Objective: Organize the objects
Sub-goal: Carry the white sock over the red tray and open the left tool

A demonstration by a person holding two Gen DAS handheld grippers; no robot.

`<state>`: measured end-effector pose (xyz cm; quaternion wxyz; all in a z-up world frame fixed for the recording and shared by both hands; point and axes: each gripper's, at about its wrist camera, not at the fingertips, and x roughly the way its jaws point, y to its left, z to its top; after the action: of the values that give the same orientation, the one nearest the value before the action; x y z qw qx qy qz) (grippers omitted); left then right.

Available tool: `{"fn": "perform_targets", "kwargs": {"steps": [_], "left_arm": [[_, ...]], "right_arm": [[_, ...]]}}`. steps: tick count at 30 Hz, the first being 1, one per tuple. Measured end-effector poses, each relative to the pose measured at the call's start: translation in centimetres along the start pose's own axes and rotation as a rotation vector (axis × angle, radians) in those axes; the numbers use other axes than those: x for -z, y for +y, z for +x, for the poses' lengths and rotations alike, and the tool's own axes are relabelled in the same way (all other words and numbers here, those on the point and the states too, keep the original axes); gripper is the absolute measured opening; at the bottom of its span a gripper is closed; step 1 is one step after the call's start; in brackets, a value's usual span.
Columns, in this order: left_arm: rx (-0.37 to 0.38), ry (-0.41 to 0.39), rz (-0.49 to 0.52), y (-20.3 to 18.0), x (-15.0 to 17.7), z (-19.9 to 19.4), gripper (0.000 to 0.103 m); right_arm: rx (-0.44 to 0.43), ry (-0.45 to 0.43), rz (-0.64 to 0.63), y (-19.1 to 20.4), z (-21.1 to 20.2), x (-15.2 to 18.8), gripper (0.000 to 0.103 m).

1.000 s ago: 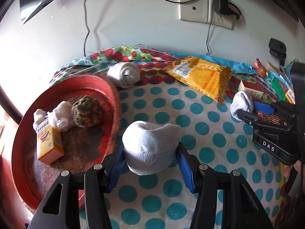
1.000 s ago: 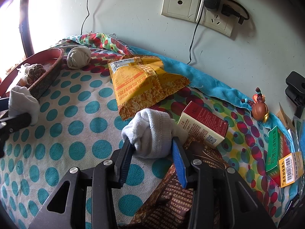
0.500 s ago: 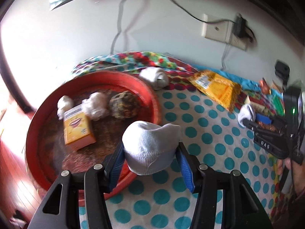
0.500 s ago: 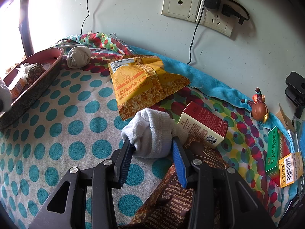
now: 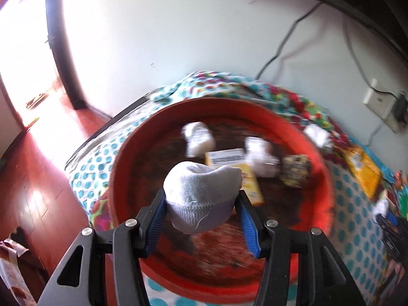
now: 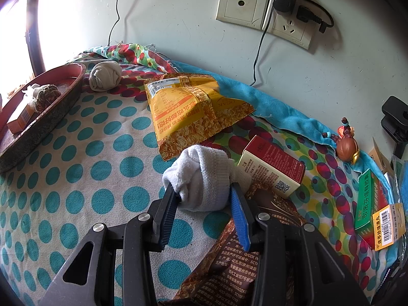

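Two grippers: each clamps a rolled white sock above the polka-dot table.
Left gripper (image 5: 201, 210): jaws closed on a pale sock bundle (image 5: 201, 193), held over the red tray (image 5: 323, 178).
Left sock look: ribbed knit, rounded top, cuff band at the bottom, a loose thread on its face.
Right gripper (image 6: 202, 205): jaws pinched on a second sock roll (image 6: 201, 178), low over the cloth (image 6: 76, 178) beside a red box (image 6: 274, 167) and a brown packet (image 6: 229, 267).
Right sock look: terry weave, folded over itself, cuff wrapped round the middle.
Tray contents: yellow box (image 5: 237, 168), two white bundles and a speckled roll (image 5: 295, 170), all smeared by motion blur.
Elsewhere: beige sock ball (image 6: 105, 75) beside the tray rim; yellow snack bag (image 6: 193, 107) mid-table.
Hidden: lower half of the yellow box behind the left sock; brown packet partly under the right gripper.
Cut off: green box (image 6: 366, 199) and items at the far right edge, crowded and hard to read.
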<state>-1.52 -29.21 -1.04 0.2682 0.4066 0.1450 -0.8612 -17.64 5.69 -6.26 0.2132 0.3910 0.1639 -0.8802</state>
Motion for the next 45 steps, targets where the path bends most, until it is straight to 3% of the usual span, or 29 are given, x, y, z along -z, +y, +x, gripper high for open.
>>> {"fn": "perform_targets", "kwargs": {"steps": [5, 19, 35, 45], "left_arm": [[-0.04, 0.053, -0.052, 2.5, -0.7, 3.0, 0.054], [-0.083, 0.109, 0.035, 2.1, -1.3, 7.2, 0.055], [-0.109, 0.107, 0.066, 1.5, -1.2, 6.9, 0.06], [-0.09, 0.051, 0.067, 0.9, -1.7, 3.6, 0.061]], "right_arm": [[0.003, 0.001, -0.002, 0.0, 0.1, 0.0, 0.039], [0.006, 0.001, -0.006, 0.4, 0.3, -0.2, 0.039], [0.011, 0.002, -0.01, 1.2, 0.6, -0.4, 0.039], [0.013, 0.003, -0.012, 1.8, 0.8, -0.6, 0.039]]}}
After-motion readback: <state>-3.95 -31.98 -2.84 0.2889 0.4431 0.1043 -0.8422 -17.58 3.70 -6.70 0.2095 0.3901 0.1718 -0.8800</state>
